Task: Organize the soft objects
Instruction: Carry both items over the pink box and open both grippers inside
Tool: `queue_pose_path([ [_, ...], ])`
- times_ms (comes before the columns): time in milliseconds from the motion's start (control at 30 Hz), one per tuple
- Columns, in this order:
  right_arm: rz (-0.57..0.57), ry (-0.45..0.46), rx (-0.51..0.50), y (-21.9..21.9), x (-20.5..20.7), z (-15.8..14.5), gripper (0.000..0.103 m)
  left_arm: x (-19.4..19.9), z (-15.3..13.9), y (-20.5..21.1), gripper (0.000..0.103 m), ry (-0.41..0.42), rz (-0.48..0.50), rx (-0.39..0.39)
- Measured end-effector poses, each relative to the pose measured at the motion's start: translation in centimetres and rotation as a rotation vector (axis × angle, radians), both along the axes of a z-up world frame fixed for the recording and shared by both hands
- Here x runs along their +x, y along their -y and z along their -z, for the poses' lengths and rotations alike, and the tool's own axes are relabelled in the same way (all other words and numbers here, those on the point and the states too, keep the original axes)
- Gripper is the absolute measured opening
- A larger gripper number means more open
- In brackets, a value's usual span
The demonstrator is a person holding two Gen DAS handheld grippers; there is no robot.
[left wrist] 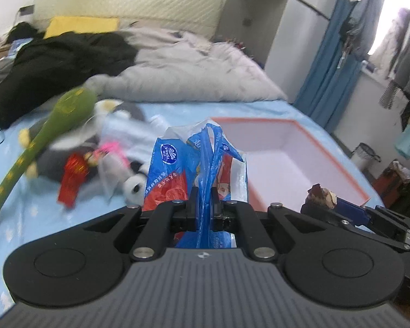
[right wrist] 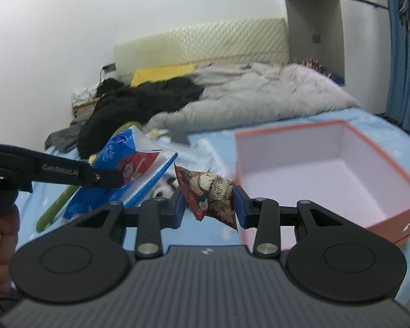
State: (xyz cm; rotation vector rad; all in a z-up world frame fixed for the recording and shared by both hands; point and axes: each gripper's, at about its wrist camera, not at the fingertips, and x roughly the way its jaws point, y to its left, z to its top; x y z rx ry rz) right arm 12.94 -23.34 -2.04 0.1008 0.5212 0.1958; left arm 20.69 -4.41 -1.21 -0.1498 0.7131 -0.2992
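Soft toys (left wrist: 95,150) lie blurry on the blue bed (left wrist: 177,109), partly hidden behind the blue bag (left wrist: 194,164) my left gripper (left wrist: 203,205) squeezes. My right gripper (right wrist: 209,205) pinches a red patterned pouch (right wrist: 207,194) beside the open orange box (right wrist: 328,164).

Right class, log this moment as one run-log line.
left gripper: shut on blue tissue pack | right gripper: shut on patterned pouch | orange box: open, nothing visible inside | plush toys: on bed
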Motion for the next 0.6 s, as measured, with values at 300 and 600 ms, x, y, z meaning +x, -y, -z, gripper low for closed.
queue_pose_path([
  [300, 0.115, 0.027, -0.028, 5.7, 2.1, -2.9, 0.041, 2.5, -4.1, 7.8, 0.008, 0.090, 0.165, 0.024],
  [600, 0.173, -0.116, 0.013, 11.1, 7.4, -2.0, 0.041, 9.8, -3.1, 13.2, 0.008, -0.044, 0.208, -0.021],
])
